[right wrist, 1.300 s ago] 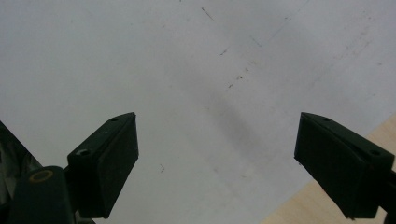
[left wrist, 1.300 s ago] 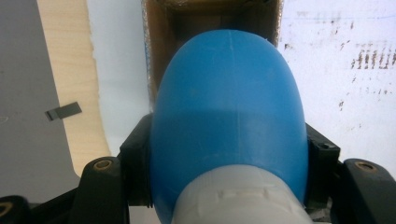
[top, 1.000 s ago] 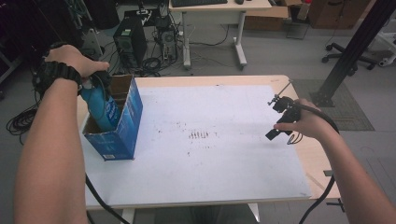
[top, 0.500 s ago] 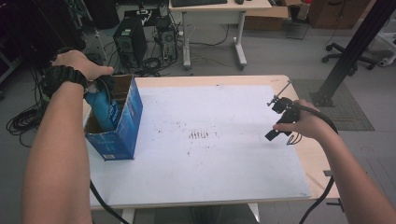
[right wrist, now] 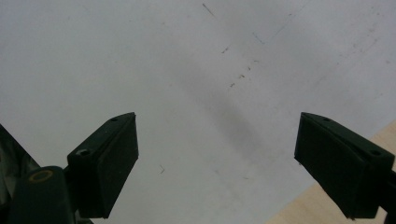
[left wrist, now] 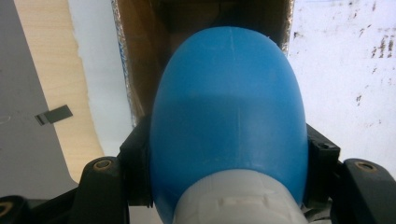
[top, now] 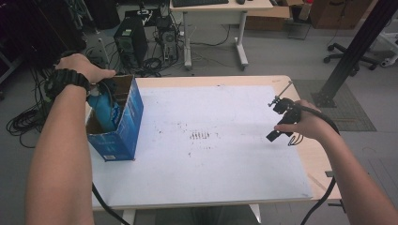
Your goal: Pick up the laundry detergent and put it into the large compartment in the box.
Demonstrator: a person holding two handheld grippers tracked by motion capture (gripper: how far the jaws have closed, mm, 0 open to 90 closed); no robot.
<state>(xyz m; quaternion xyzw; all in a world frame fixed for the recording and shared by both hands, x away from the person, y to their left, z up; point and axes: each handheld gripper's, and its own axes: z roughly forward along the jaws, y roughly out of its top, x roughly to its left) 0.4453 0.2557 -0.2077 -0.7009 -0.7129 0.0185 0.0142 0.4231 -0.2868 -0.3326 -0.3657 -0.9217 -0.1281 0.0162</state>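
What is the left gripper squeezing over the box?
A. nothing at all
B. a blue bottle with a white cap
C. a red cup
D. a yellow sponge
B. In the left gripper view the two black jaws of the left gripper press on both sides of a blue bottle with a white cap, and it points down into the open cardboard box.

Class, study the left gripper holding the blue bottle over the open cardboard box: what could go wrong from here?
1. The left gripper clamps the blue bottle on its smooth, rounded sides near the white cap; it might slip or twist out.
2. The bottle sits tight between the walls of the blue box, so it may catch a wall and tip the box.
3. The right gripper hangs open over the white sheet, far away, so nothing steadies the box.
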